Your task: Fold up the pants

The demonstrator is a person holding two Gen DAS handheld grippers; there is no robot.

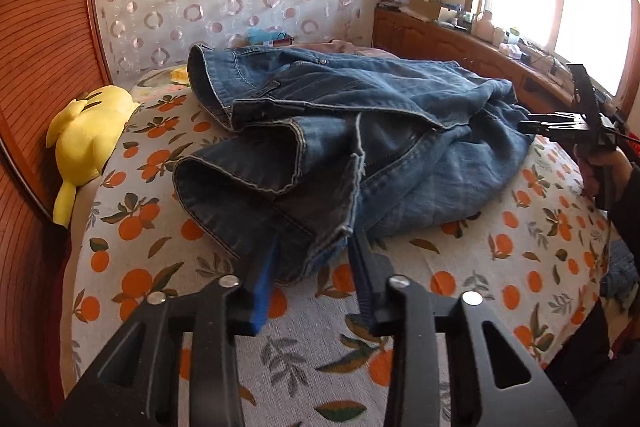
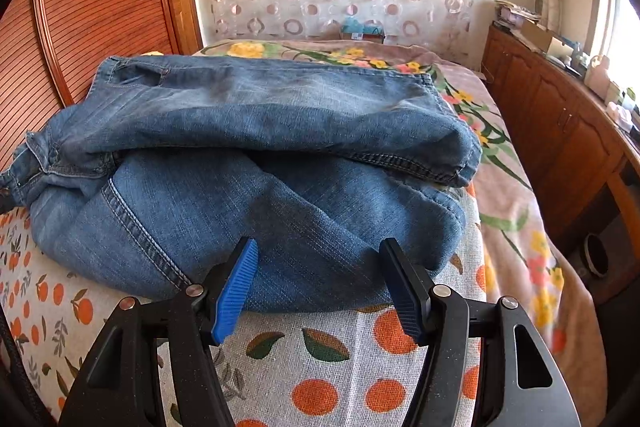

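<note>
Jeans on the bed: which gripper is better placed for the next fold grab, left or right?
Left, probably. The left gripper already has the jeans' leg hem between its fingers, pinching it. The right gripper is open at the denim's near edge, touching nothing.

My two wrist cameras look down close over the jeans (image 1: 360, 131) (image 2: 256, 163) from neighbouring sides, sharing them.

Bare bedspread (image 2: 320, 359) before the jeans (image 2: 256, 163); headboard (image 1: 44, 67), plush toy (image 1: 90, 131) crowd one side
</note>
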